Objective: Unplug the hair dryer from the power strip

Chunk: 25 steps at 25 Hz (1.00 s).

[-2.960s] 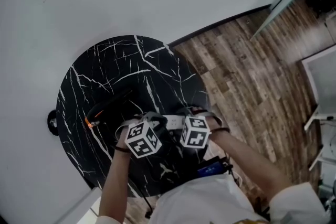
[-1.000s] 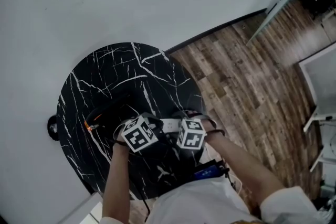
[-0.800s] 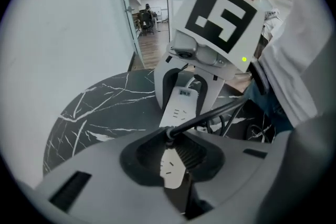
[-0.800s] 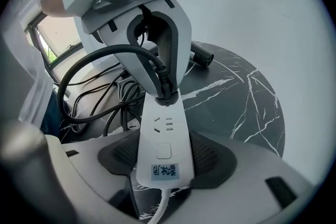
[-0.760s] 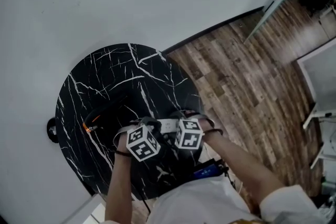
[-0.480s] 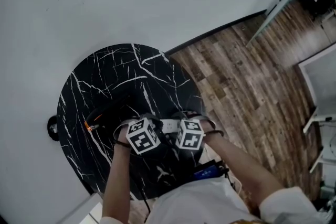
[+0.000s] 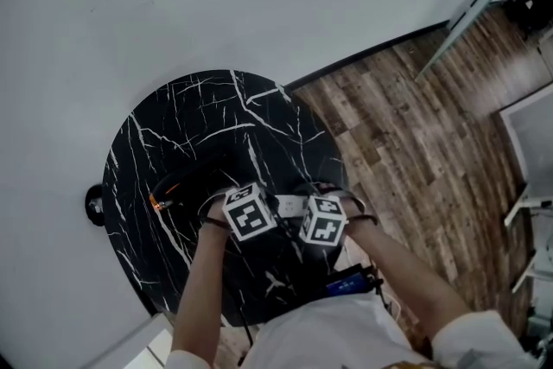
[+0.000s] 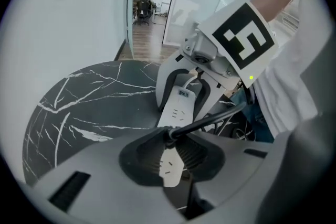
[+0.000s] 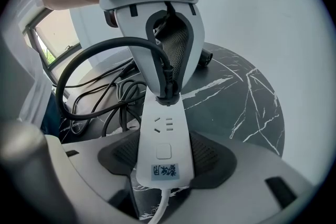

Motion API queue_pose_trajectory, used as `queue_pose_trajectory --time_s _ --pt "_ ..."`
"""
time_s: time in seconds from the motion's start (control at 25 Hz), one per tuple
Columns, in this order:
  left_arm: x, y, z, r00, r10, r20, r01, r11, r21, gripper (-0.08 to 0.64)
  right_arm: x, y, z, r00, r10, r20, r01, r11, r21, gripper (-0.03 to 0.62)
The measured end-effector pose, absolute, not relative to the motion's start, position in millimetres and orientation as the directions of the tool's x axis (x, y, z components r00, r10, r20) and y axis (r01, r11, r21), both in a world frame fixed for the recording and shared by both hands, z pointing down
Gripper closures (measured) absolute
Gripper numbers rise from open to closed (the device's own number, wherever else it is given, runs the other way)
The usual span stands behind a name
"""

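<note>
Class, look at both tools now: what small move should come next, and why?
Probably pull the left tool straight away from the power strip. It grips the black plug, which looks still seated, while the right tool clamps the power strip near its switch, bracing it.

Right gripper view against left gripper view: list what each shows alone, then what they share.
Only right gripper view: the cord's big loop and a window. Only left gripper view: a marker cube and a glass-walled corridor. Both: the strip clamped by the right gripper, the plug pinched by the left gripper, and the marble table.
</note>
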<state>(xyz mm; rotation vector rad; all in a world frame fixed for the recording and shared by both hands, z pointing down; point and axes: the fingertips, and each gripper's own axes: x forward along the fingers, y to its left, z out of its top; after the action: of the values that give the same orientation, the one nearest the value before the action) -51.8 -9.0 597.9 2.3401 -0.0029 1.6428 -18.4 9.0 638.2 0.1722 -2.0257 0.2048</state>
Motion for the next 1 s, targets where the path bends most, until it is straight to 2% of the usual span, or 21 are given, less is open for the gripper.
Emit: queue_pose_trajectory --time_s 0.2,0.28,0.36,0.44,0.56,0.68,0.76,0.92,1.0 --pt "-55.1 -8.3 599.9 0.338 -0.017 0.941 -0.168 -0.985 0.042 0.506 -21.4 9.8 639.6 -0.446 -0.031 0.894 -0.201 0.977 -0.067 0.324" --pt "-55.3 -8.8 601.6 0.363 0.014 0.932 -0.174 -0.981 0.082 0.506 -20.7 8.9 639.2 -0.447 -0.032 0.894 -0.2 0.978 -0.065 0.324" --pt "-54.3 -8.6 601.0 0.38 0.113 0.918 -0.161 -0.969 0.186 0.506 -20.7 8.6 639.2 -0.452 -0.033 0.892 -0.201 0.977 -0.065 0.324" --pt "-50.0 -11.0 596.3 0.363 0.175 0.915 -0.103 -0.969 0.226 0.503 -20.4 8.0 639.8 -0.455 -0.036 0.89 -0.21 0.975 -0.068 0.324" --pt "-51.4 -10.0 597.0 0.305 0.11 0.946 -0.039 -0.991 0.127 0.508 -19.5 8.9 639.7 -0.45 -0.035 0.892 -0.221 0.972 -0.073 0.324" --pt "-55.2 -8.5 599.3 0.313 0.001 0.95 -0.076 -0.997 0.026 0.511 -21.2 8.6 640.1 -0.444 -0.034 0.896 -0.207 0.976 -0.066 0.322" --pt "-56.2 -9.8 600.2 0.331 0.026 0.943 -0.098 -0.993 0.062 0.511 -22.0 7.6 639.8 -0.443 -0.032 0.896 -0.203 0.977 -0.065 0.324" --pt "-55.3 -8.6 599.6 0.355 0.166 0.92 -0.094 -0.973 0.212 0.508 -22.2 8.8 639.3 -0.457 -0.036 0.889 -0.213 0.974 -0.07 0.324" --pt "-55.3 -10.4 597.7 0.338 0.14 0.931 -0.07 -0.982 0.173 0.506 -22.3 6.9 639.8 -0.455 -0.038 0.89 -0.214 0.974 -0.068 0.324"
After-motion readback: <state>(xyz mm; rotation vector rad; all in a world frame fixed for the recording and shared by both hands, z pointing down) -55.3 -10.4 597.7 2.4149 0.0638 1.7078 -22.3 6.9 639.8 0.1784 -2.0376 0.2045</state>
